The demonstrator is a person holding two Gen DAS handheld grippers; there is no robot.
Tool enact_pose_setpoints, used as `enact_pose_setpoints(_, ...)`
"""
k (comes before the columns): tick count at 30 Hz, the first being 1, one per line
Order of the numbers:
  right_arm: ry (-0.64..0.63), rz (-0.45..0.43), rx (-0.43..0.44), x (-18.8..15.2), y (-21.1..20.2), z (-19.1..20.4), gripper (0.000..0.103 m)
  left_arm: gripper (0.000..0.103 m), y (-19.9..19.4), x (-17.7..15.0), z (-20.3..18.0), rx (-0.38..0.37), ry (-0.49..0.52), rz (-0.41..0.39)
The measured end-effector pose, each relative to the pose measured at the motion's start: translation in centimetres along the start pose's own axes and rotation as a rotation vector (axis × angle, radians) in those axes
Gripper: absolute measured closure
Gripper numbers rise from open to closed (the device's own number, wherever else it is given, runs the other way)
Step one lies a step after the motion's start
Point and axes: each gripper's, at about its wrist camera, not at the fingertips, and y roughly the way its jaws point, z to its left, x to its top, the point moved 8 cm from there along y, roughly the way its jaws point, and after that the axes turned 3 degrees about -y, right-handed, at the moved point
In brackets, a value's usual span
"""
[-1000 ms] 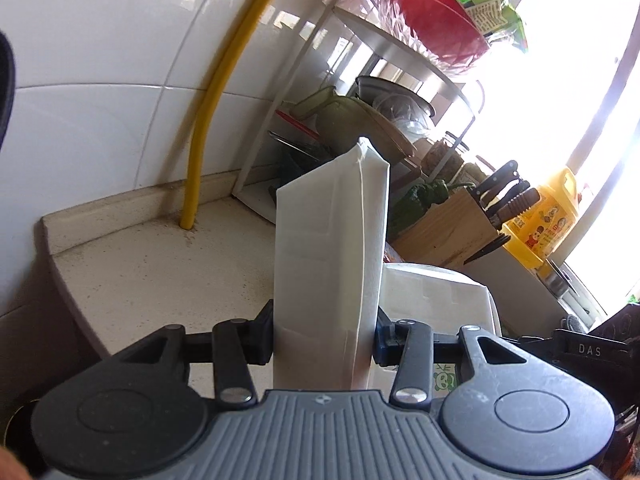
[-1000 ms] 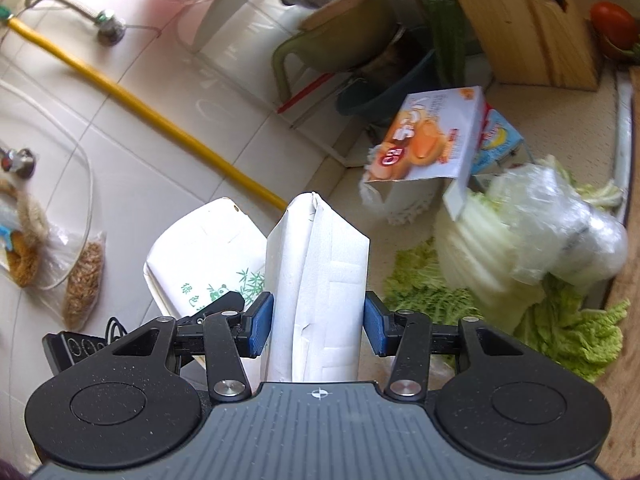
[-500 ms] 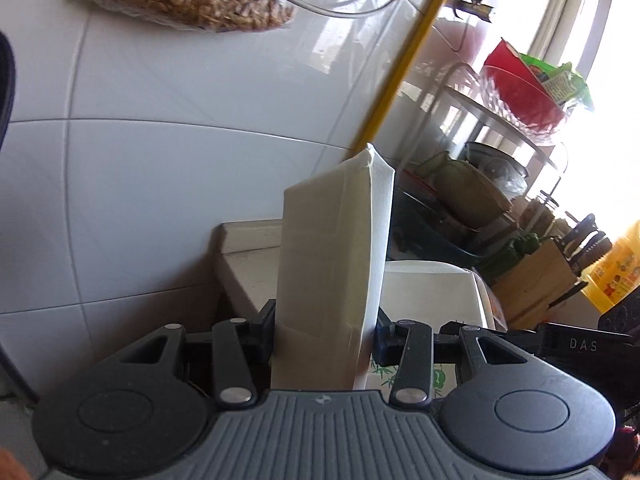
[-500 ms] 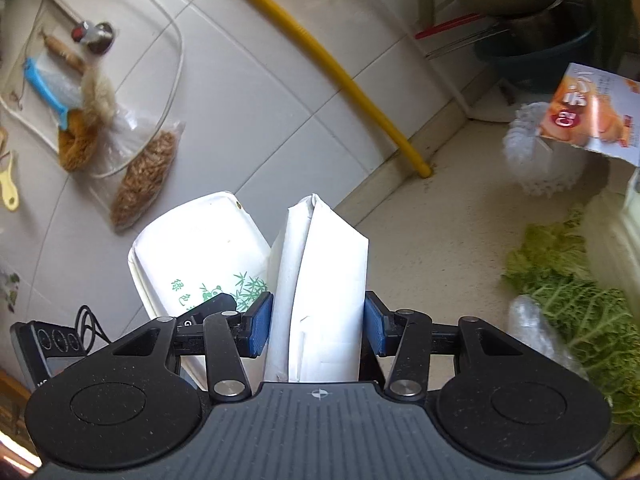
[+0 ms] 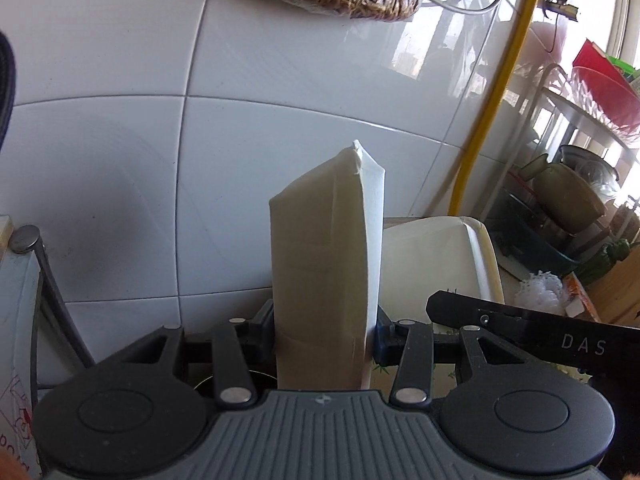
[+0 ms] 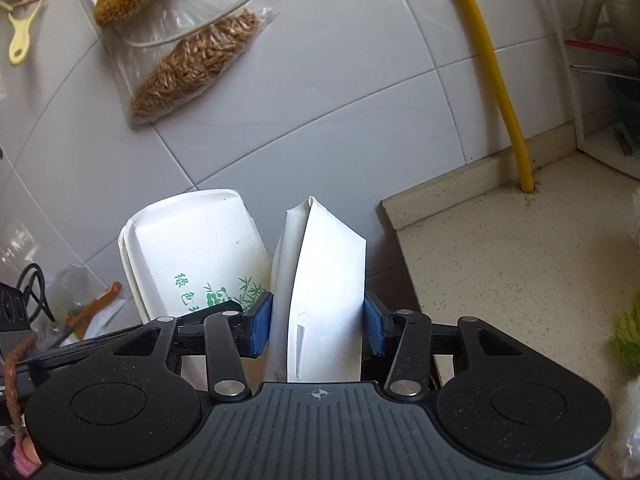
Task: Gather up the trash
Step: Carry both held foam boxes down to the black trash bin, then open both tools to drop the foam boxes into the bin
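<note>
Left gripper (image 5: 324,324): narrow, pads pressed on both sides of a cream folded carton (image 5: 324,272). Stands upright between the jaws, peaked top, left of the yellow pipe (image 5: 488,120) and lower in the left wrist view.

Right gripper (image 6: 318,324): half-closed, blue pads clamped on a white folded carton (image 6: 324,292). Upright too, creased down the middle, left of the yellow pipe (image 6: 496,80), just off the end of the beige counter (image 6: 520,260).

Cannot tell whether both cartons belong to one piece of trash.

White takeout box (image 6: 196,248) with green print: further left of the pipe than the white folded carton, just beside it, touching or nearly so. Same takeout box (image 5: 432,264) in the left wrist view: between the cream folded carton and the pipe's base. Cannot tell what holds it.

Left of the pipe, high on the tiled wall (image 5: 120,160): clear bag of dry brown strands (image 6: 196,68). Right of the pipe: dish rack (image 5: 580,120) with bowls and a red basket. Green leaf scrap (image 6: 628,336) on the counter, far right of the pipe.
</note>
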Motion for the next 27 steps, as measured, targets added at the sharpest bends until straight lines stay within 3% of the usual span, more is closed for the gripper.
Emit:
enact_pose_setpoints(5, -0.070, 0.011, -0.032, -0.7, 3.2, 0.7, 0.049, 0.062, 2.3, -1.0, 1.7, 0.044, 0.000, 0.038)
enact_pose_setpoints(27, -0.104, 0.128, -0.063, -4.7, 12.3, -0.3, 0.044, 0.058, 8.8, -3.6, 5.1, 0.128, -0.065, 0.133)
